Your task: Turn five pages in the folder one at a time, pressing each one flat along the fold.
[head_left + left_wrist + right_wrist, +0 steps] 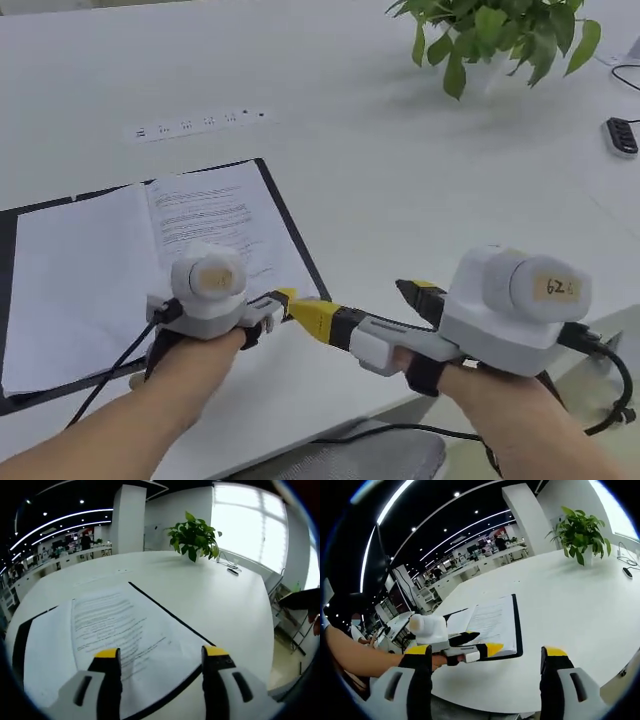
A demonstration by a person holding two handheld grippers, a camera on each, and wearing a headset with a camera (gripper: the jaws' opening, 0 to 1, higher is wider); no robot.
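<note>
A black folder [291, 226] lies open on the white table. Its right page [212, 214] carries printed text and its left page [78, 280] is blank. My left gripper [262, 306] hovers over the folder's near right corner, open with nothing between the jaws. In the left gripper view, the left gripper [161, 655] looks across the printed page [115, 622]. My right gripper [366, 302] is just right of the folder, open and empty, its jaws pointing left. The right gripper view has the right gripper [486, 651] facing the left gripper [480, 644] and the folder [518, 630].
A potted plant [490, 30] stands at the far right. A flush socket strip [195, 125] sits in the table beyond the folder. A black device with a cable [622, 136] lies at the right edge. The table's front edge runs just under my hands.
</note>
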